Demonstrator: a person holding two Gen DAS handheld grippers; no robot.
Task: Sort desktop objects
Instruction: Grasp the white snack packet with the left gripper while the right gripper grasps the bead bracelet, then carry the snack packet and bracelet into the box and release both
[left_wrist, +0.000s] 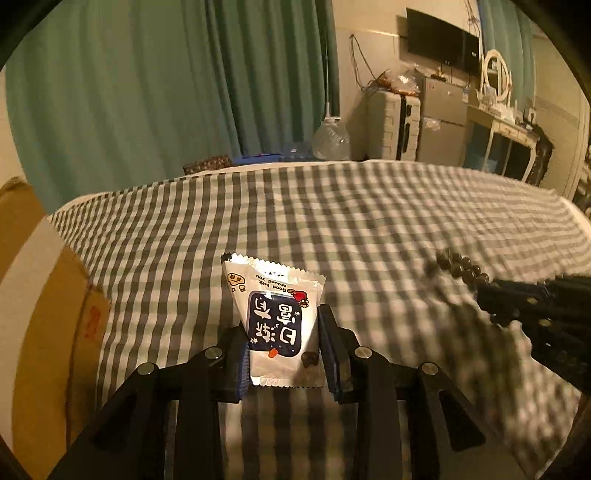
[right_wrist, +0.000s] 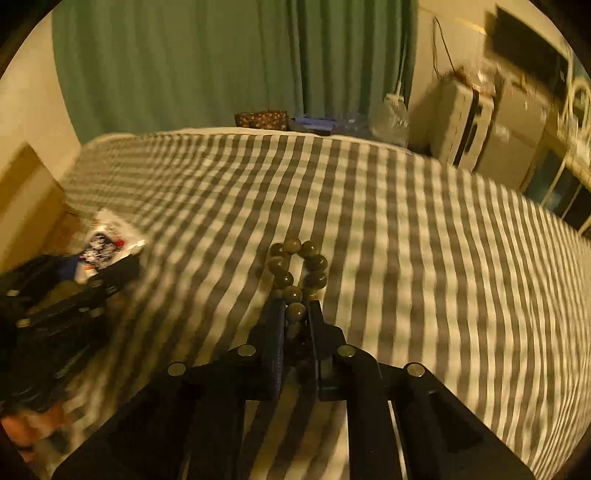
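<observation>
My left gripper is shut on a white snack packet with a dark blue label, held above the checked bedcover. The packet also shows in the right wrist view, blurred, at the left. My right gripper is shut on a bracelet of dark round beads, whose loop sticks out past the fingertips. In the left wrist view the right gripper comes in from the right with the bead bracelet.
A brown cardboard box stands at the left edge of the bed, also in the right wrist view. Green curtains hang behind. A suitcase, a small fridge and a white dresser stand at the back right.
</observation>
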